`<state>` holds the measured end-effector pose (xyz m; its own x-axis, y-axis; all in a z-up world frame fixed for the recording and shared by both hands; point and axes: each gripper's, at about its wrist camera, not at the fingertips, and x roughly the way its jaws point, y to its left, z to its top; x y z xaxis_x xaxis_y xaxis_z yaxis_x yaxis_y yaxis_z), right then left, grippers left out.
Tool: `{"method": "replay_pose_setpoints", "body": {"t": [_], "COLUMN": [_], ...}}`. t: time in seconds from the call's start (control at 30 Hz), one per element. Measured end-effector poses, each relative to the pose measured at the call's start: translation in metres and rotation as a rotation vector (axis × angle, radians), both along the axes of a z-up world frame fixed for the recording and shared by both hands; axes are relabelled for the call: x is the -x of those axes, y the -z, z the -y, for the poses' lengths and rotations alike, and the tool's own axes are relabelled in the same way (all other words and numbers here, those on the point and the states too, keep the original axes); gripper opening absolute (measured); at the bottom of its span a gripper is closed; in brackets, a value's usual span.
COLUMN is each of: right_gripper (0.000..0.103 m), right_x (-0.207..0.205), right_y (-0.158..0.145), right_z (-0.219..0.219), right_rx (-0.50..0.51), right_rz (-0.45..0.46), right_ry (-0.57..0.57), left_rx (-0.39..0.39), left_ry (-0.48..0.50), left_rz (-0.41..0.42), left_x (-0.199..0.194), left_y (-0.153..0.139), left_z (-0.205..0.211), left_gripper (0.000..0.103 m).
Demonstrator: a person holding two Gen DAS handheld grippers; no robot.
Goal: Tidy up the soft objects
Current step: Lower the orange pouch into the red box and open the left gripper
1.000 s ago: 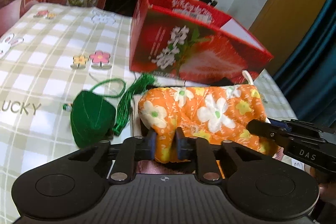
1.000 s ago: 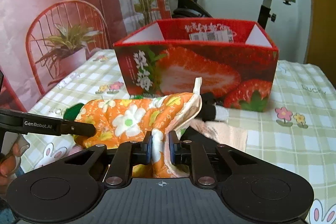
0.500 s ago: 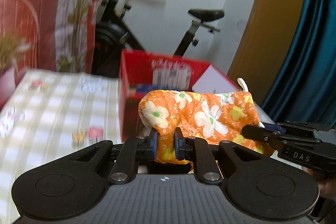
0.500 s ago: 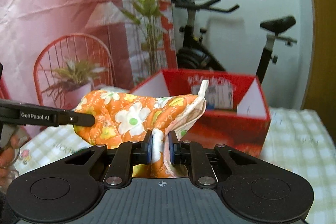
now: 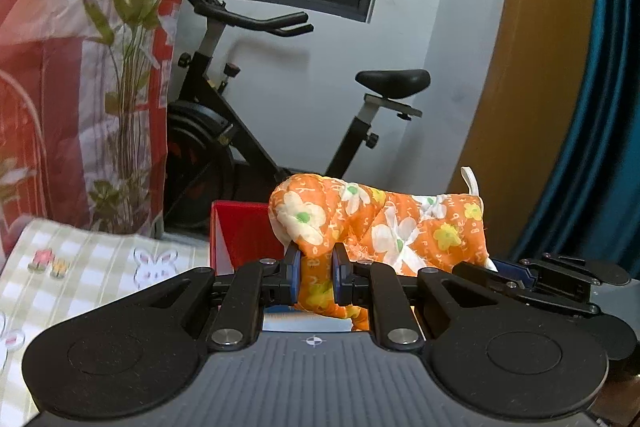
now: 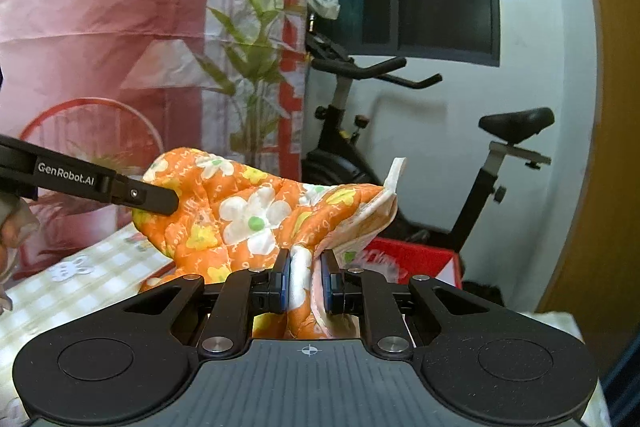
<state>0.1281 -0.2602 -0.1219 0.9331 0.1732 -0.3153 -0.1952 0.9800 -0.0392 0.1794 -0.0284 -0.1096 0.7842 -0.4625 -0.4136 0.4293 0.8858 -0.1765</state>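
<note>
Between both tongs' tips hangs the orange mitt (image 5: 384, 227), pinched.

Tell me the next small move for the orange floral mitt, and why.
Probably carry it forward and lower it over the red box. Both the left gripper and right gripper are clamped on the mitt, which hangs raised, with the box just beyond.

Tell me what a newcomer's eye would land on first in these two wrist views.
First, the orange flowered oven mitt, held up in the air at the centre of both views, with the left tongs shut on one end and the right tongs shut on the other. Next, the red box low behind the mitt on the checked tablecloth. Then the black exercise bike against the white wall at the back.
</note>
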Motion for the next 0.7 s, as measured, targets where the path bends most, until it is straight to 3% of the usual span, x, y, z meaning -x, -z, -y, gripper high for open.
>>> {"method": "replay_pose_setpoints", "body": {"t": [0.3,0.53,0.7], "right_gripper": [0.014,0.015,0.017], "right_x": [-0.066,-0.091,-0.093], "right_y": [0.037,0.07,0.081], "right_z": [0.002,0.009,0.016], "right_rx": [0.077,0.044,-0.003], "right_rz": [-0.036,-0.187,-0.275], "right_ry": [0.051,0.057,0.095], "left_rx": [-0.083,-0.166,-0.174], "left_ry": [-0.014,0.034,0.072], "left_rz": [0.005,-0.115,-0.213], "left_x": [-0.06,-0.08,-0.086], "left_y": [0.019,0.055,0.068], "left_z": [0.029,0.039,0.041], "left_gripper": [0.016,0.016,0.016]}}
